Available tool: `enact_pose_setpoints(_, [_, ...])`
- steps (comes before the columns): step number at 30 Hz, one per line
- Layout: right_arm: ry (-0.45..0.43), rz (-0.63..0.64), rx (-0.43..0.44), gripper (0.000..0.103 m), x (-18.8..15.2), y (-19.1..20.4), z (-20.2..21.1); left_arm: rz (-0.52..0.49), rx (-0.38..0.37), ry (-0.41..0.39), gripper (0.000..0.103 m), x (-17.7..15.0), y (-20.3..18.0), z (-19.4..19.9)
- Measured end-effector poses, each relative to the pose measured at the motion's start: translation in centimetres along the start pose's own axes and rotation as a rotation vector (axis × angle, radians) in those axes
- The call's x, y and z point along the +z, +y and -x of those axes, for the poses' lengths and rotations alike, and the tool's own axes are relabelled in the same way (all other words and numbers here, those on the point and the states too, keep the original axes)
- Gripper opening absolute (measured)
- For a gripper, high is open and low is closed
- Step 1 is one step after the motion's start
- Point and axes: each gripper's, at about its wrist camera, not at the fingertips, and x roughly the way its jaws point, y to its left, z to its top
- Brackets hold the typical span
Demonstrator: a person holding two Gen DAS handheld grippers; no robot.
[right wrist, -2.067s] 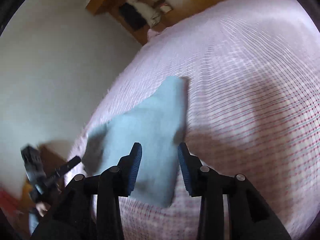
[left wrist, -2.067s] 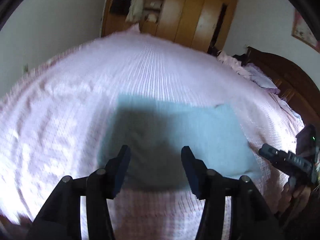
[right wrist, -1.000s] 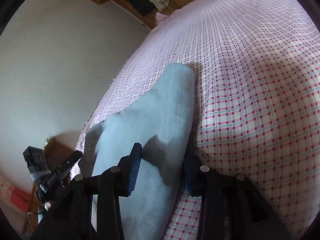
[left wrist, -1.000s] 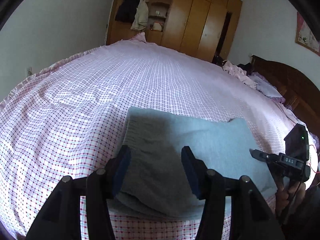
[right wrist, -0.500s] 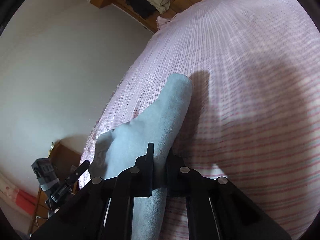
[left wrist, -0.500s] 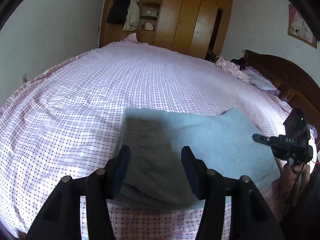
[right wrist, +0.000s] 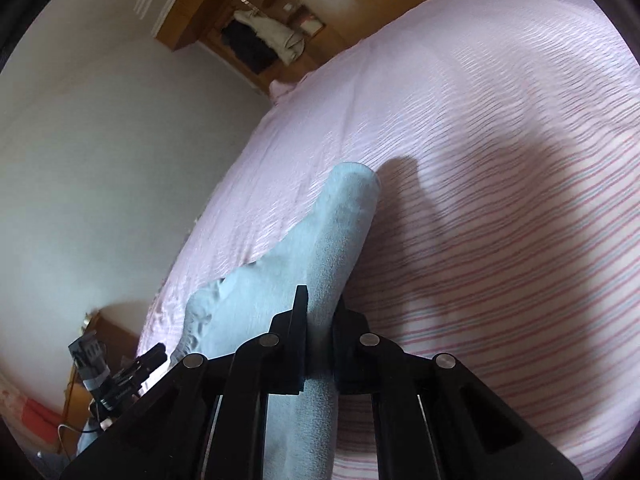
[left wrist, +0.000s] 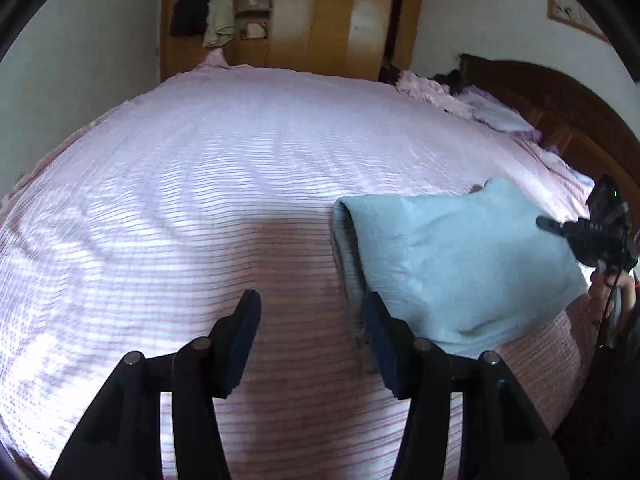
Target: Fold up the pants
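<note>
The folded light-blue pants (right wrist: 320,248) lie on the pink checked bed (right wrist: 500,168), a long soft bundle whose length in the right wrist view runs from the near edge away toward the wardrobe (right wrist: 256,28), its rounded far end lifted slightly off the cover. The right claw (right wrist: 318,332) is pressed together, pinching the near end of the pants, having just been closing on the cloth. The left claw (left wrist: 308,320) stands spread over bare bedcover with nothing between its pads, the pants just beside its right finger; no writing is readable.
</note>
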Motion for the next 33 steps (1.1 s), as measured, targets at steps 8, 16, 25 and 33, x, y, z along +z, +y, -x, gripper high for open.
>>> enact_pose_setpoints(8, [-0.085, -0.167, -0.231, 0.012, -0.1, -6.8, 4.6, -0.060, -0.095, -0.007, 0.056, 1.4, -9.1, -1.9])
enact_pose_setpoints(16, [-0.314, 0.049, -0.131, 0.011, 0.7, -0.6, 6.6, -0.194, -0.186, -0.109, 0.032, 6.4, -20.1, -5.1])
enact_pose_setpoints(25, [0.060, 0.295, -0.109, 0.000, 2.5, 4.6, -7.8, -0.182, -0.143, 0.068, 0.000, 8.1, -21.7, -13.7])
enact_pose_setpoints(33, [0.166, 0.266, -0.160, 0.000, 1.6, 3.2, -11.0, -0.066, -0.130, 0.154, 0.000, 7.8, -19.3, -16.0])
